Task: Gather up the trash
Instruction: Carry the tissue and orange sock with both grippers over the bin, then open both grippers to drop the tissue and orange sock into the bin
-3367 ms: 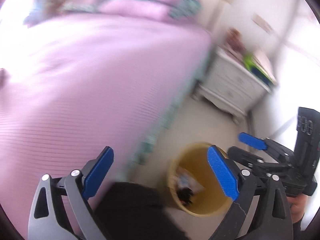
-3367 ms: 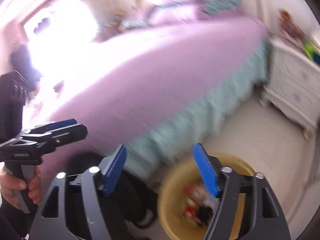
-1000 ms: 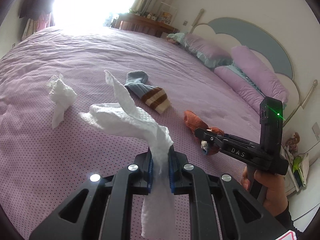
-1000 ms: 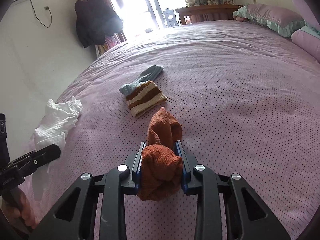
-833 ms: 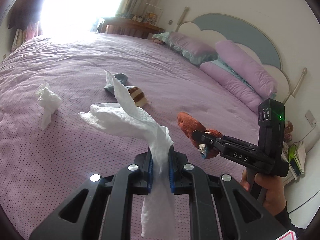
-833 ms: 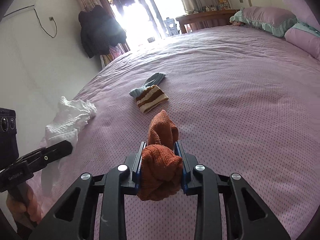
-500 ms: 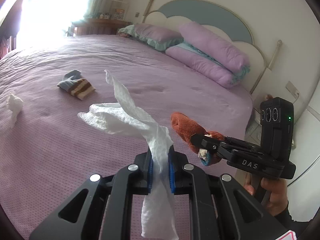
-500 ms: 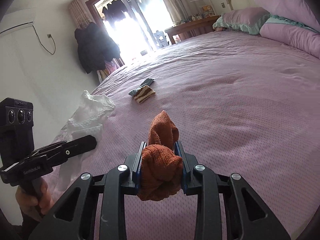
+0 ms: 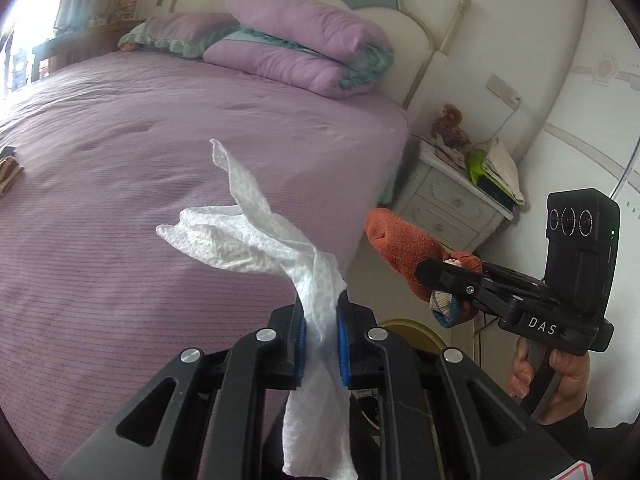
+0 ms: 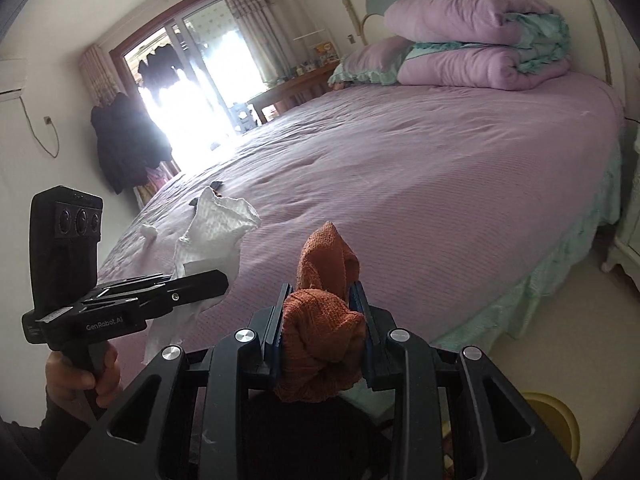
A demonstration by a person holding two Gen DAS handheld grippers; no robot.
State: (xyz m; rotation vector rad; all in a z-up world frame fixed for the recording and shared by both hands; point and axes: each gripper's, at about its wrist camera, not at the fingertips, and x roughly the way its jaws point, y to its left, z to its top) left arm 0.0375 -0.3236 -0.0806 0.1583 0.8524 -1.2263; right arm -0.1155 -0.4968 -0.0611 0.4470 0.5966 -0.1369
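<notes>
My left gripper (image 9: 321, 332) is shut on a white paper towel (image 9: 256, 236) that sticks up and hangs below the jaws; it also shows in the right wrist view (image 10: 218, 220). My right gripper (image 10: 320, 312) is shut on an orange sock (image 10: 326, 320), also seen in the left wrist view (image 9: 408, 252), held beside the bed's edge. A yellow bin shows partly below the grippers, its rim in the left wrist view (image 9: 416, 330) and in the right wrist view (image 10: 556, 416). A small white tissue (image 10: 149, 232) lies on the purple bed (image 10: 420, 184).
A striped sock (image 9: 8, 168) lies far left on the bed. Purple pillows (image 9: 296, 40) are stacked at the headboard. A white nightstand (image 9: 452, 196) with a doll and books stands by the wall. A dark coat (image 10: 124, 148) hangs near the bright window.
Both grippers have swung away from the bed's middle toward its edge and the nightstand, each still holding its item. The yellow bin has come into view below.
</notes>
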